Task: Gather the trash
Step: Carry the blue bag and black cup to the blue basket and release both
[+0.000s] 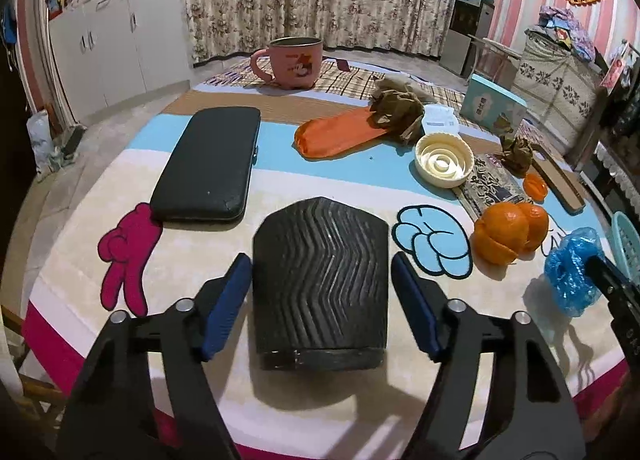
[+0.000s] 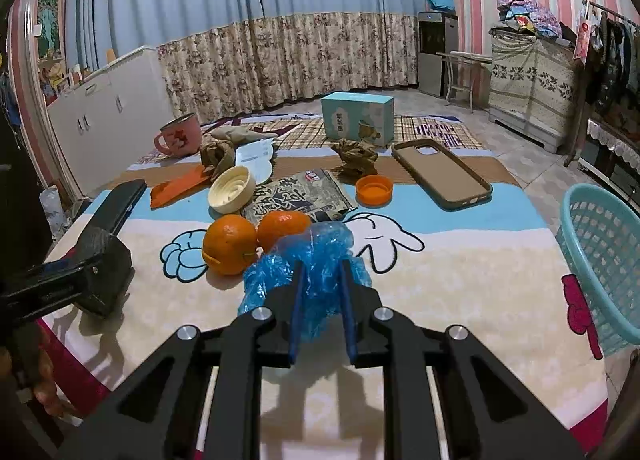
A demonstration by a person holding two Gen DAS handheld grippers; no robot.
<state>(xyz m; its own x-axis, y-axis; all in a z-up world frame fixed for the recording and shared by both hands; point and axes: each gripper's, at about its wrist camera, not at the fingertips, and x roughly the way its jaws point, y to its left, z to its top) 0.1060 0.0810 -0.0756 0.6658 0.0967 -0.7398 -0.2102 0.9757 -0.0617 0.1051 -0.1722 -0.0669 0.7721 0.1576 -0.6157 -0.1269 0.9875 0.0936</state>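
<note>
L gripper (image 1: 320,292) jaws wide apart; R gripper (image 2: 322,284) jaws pinched close.

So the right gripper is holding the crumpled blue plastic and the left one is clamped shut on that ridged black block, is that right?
Not quite. The right gripper does hold the blue plastic, but the left gripper is open: the left wrist view shows its fingers apart on either side of the ridged black block, not touching it.

basket (image 2: 600,260): cut off right | snack packet (image 2: 296,196): partly behind oranges (image 2: 230,242)
</note>
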